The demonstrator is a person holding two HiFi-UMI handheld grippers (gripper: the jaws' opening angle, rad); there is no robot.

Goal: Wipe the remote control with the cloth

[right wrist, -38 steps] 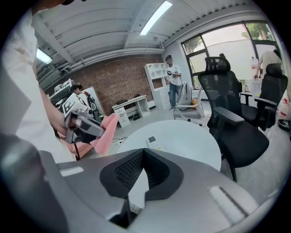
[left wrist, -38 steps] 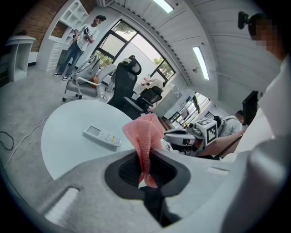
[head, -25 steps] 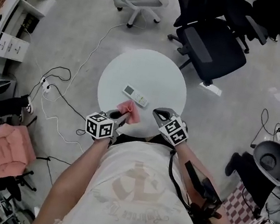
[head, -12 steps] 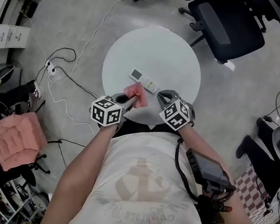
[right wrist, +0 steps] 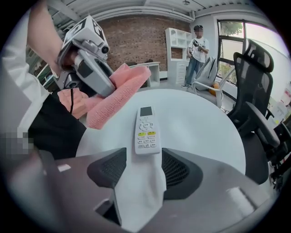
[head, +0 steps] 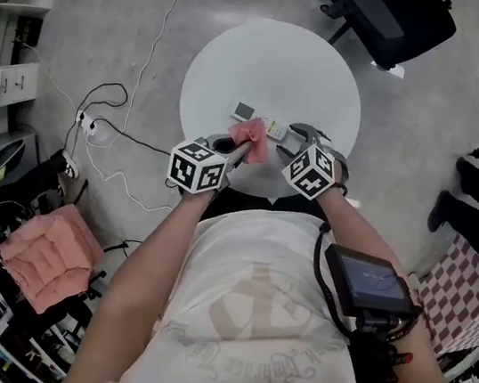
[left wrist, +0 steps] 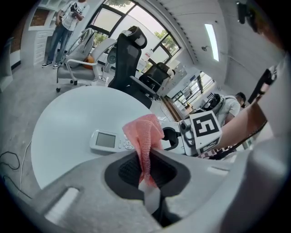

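A white remote control (head: 260, 120) (right wrist: 146, 129) (left wrist: 110, 141) lies on the round white table (head: 282, 67), near its front edge. My left gripper (head: 239, 146) (left wrist: 146, 167) is shut on a pink cloth (head: 251, 134) (left wrist: 145, 136) (right wrist: 119, 94), which hangs just above the table beside the remote's left end. My right gripper (head: 299, 136) (right wrist: 142, 167) is low over the table with its jaws opening. The remote's near end lies between the jaw tips, and the pads (right wrist: 181, 170) stand clear of it.
A black office chair (head: 390, 10) stands beyond the table. Cables (head: 105, 127) trail over the floor at the left, near a pink cushion (head: 42, 256). A person (right wrist: 198, 48) stands far off by white shelves. A device (head: 367, 284) hangs at my waist.
Both grippers have moved forward and down to the remote. The cloth now hangs right next to it. The right gripper's jaws, shut before, now stand apart at the remote's end.
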